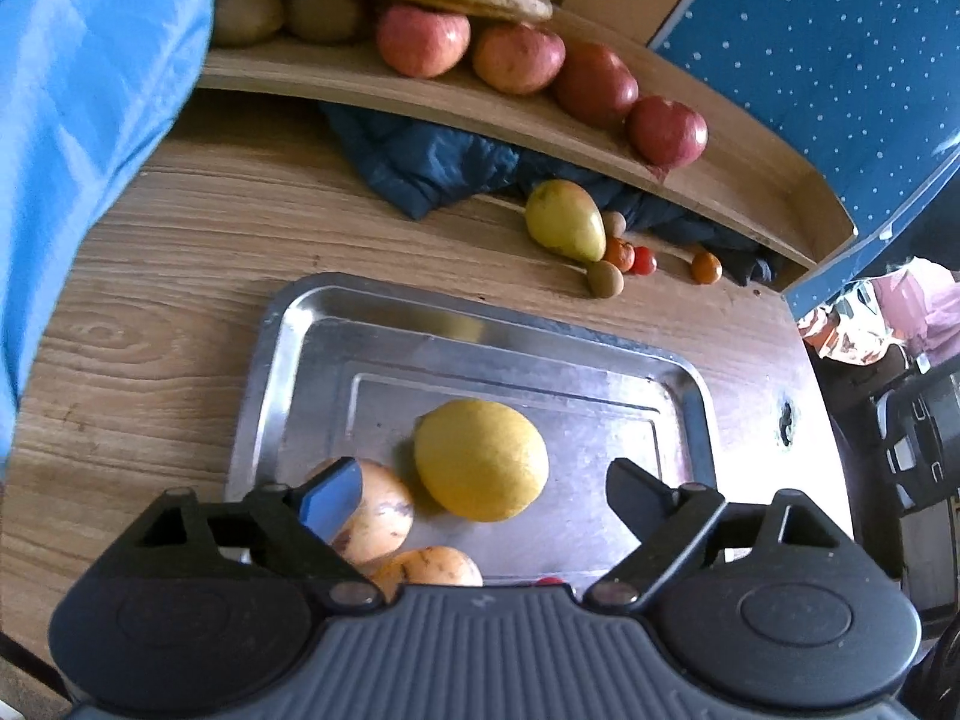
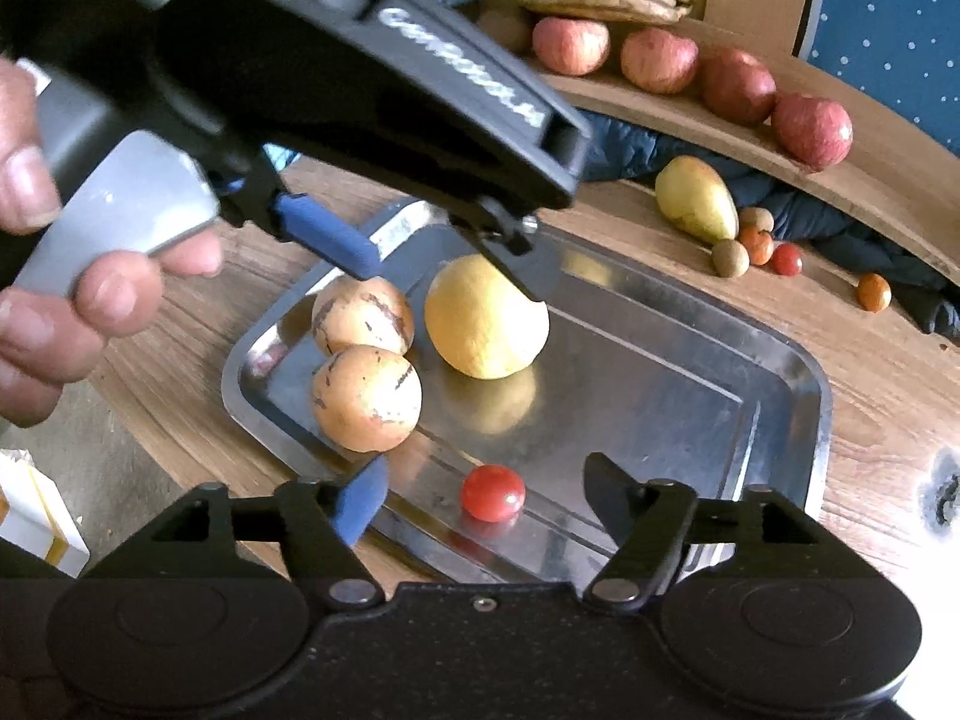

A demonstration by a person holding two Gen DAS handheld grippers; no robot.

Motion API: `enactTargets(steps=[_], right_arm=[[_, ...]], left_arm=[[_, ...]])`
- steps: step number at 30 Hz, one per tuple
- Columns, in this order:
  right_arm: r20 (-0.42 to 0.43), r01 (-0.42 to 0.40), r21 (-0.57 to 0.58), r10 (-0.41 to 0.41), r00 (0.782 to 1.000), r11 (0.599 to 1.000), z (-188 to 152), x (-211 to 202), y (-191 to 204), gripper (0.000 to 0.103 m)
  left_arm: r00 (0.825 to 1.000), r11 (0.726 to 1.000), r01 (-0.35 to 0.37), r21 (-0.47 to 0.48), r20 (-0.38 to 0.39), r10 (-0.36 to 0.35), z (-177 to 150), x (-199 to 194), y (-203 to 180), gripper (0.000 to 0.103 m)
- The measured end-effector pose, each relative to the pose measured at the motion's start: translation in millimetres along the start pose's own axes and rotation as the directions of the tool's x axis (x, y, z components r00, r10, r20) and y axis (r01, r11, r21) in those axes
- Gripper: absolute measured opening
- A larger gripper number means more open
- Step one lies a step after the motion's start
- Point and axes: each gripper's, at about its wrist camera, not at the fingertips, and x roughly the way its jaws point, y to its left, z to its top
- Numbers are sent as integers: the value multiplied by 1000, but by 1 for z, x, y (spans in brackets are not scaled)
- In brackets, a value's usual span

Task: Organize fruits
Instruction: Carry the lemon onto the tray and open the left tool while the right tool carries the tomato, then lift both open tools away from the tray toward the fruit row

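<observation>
A brown wooden table (image 1: 156,276) with wavy lines in the wood fills most of the view. It has a dark spot (image 1: 786,420) near 1 edge. A curved wooden shelf (image 1: 336,81) runs along the back. A dark blue puffy cloth (image 1: 432,165) is tucked under that shelf. Behind it all hangs a blue sheet with tiny white dots (image 1: 828,48). A light blue cloth (image 1: 90,96) covers 1 side.

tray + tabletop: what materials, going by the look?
Tray: looks like polished metal, probably stainless steel; it mirrors the yellow fruit and the cherry tomato. Table: wood-grain surface with a knot pattern, flat and matt; solid wood or printed laminate, cannot tell.
</observation>
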Motion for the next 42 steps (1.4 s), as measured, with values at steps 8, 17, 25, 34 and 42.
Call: enactTargets(steps=[8, 17, 25, 34, 42], right_arm=[[25, 3, 8, -3, 1000, 1000, -2, -11, 2, 89], [23, 1, 36, -2, 1000, 999, -6, -20, 1, 96], [-29, 11, 24, -10, 1000, 1000, -6, -22, 5, 100], [-93, 48, 66, -41, 995, 997, -15, -28, -3, 102], [-99, 101, 128, -88, 991, 987, -26, -38, -18, 102]], left_arm=[[999, 999, -48, -3, 16, 48, -13, -18, 10, 99], [994, 993, -111, 27, -7, 111, -32, -41, 25, 101], [987, 988, -145, 50, -58, 148, -48, -47, 34, 102], [968, 973, -152, 176, -173, 183, -64, -32, 21, 102], [967, 962, -115, 248, -192, 165, -63, -26, -3, 102]])
